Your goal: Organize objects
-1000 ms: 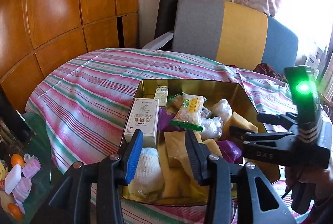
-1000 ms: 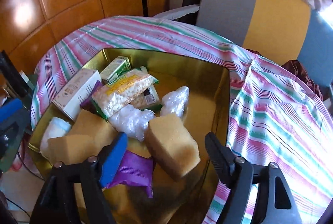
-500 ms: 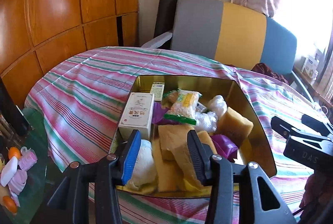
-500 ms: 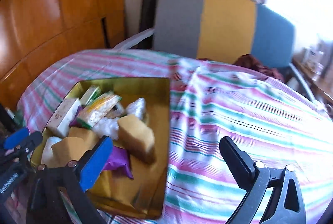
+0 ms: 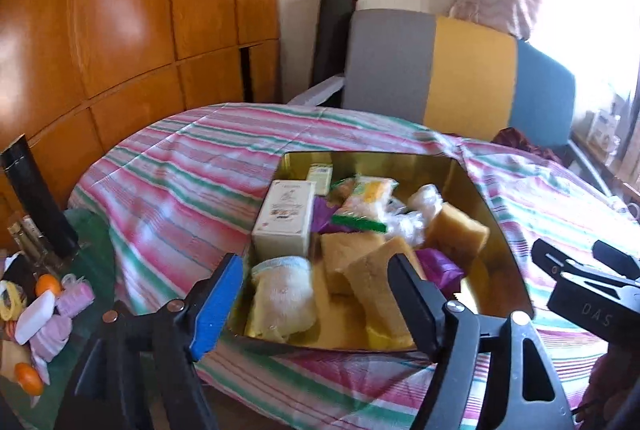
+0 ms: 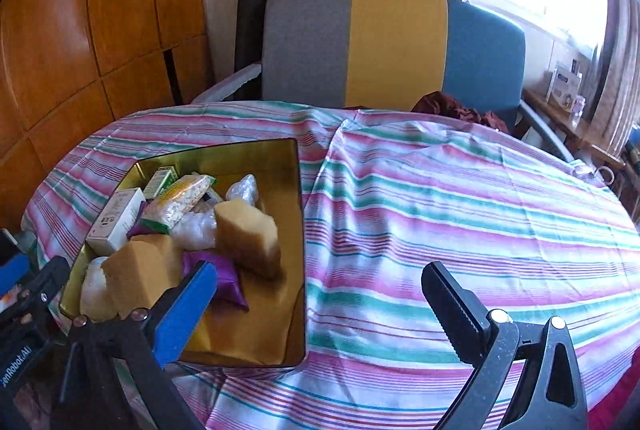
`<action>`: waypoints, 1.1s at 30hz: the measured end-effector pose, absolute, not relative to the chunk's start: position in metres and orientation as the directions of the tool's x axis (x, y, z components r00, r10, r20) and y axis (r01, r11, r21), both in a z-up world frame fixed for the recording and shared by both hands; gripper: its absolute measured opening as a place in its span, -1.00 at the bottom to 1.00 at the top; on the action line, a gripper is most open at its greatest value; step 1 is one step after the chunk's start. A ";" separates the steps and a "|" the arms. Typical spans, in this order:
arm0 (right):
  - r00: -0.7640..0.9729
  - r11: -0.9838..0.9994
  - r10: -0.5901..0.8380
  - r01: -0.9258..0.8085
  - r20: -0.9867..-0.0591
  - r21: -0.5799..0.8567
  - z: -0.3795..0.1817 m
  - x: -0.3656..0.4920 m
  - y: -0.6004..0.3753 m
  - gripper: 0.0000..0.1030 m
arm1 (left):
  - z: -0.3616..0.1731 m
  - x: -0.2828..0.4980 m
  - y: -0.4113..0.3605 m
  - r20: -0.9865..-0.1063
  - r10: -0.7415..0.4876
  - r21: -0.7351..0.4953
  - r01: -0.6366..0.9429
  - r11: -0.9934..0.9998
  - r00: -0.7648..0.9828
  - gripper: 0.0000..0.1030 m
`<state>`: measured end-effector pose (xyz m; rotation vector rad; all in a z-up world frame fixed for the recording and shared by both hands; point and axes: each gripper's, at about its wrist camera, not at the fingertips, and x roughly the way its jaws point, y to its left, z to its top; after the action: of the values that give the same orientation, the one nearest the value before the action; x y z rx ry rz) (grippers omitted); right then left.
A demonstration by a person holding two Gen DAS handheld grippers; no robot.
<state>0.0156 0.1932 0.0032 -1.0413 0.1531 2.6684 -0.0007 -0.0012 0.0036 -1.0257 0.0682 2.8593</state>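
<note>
Both tools drawn back from the gold tin

The left tool (image 5: 316, 294) was opening, nothing between its jaws; the right tool (image 6: 320, 306), spread wider than before, was swung over the striped counter (image 6: 460, 198); the gold tin (image 6: 298, 190) sat by the counter's left edge.

Gold tin (image 5: 496, 206), shiny inside. Cloth (image 6: 460, 198) under it is pink, green and white stripes. In the tin: tan sponges (image 6: 248, 234), a purple packet (image 6: 224, 282), white box (image 5: 286, 218). Chair (image 6: 396, 46) behind is grey, yellow, blue.
</note>
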 end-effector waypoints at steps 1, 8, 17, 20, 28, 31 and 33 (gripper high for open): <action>-0.704 -0.958 0.213 -0.286 -0.678 -0.004 0.003 0.013 0.191 1.00 | 0.002 -0.002 -0.003 -0.641 0.068 0.011 -0.097 -0.995 -0.764 0.47; -0.699 -0.965 0.194 -0.263 -0.689 -0.005 -0.003 0.005 0.181 1.00 | -0.012 -0.012 -0.015 -0.679 0.062 -0.030 -0.057 -0.998 -0.731 0.31; -0.685 -0.970 0.176 -0.245 -0.707 -0.005 -0.010 -0.001 0.173 1.00 | -0.017 -0.016 -0.012 -0.695 0.083 -0.040 -0.078 -0.996 -0.714 0.31; -0.683 -0.971 0.178 -0.241 -0.709 -0.011 -0.012 -0.003 0.171 1.00 | -0.019 -0.018 -0.012 -0.709 0.099 -0.056 -0.085 -0.995 -0.698 0.31; -0.683 -0.973 0.176 -0.232 -0.709 -0.017 -0.012 -0.005 0.169 1.00 | -0.021 -0.023 -0.016 -0.725 0.125 -0.095 -0.081 -0.992 -0.677 0.31; -0.681 -0.974 0.175 -0.225 -0.711 -0.024 -0.014 -0.006 0.167 1.00 | -0.018 -0.022 -0.018 -0.699 0.096 -0.069 -0.066 -0.995 -0.708 0.19; -0.678 -0.974 0.173 -0.225 -0.714 -0.021 -0.014 -0.007 0.167 1.00 | -0.015 -0.022 -0.020 -0.686 0.099 -0.077 -0.064 -0.995 -0.721 0.13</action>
<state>-0.0069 0.1671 -0.0142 -1.1358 0.1002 2.6925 -0.0217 -0.0202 -0.0153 -1.1335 -0.0724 2.8343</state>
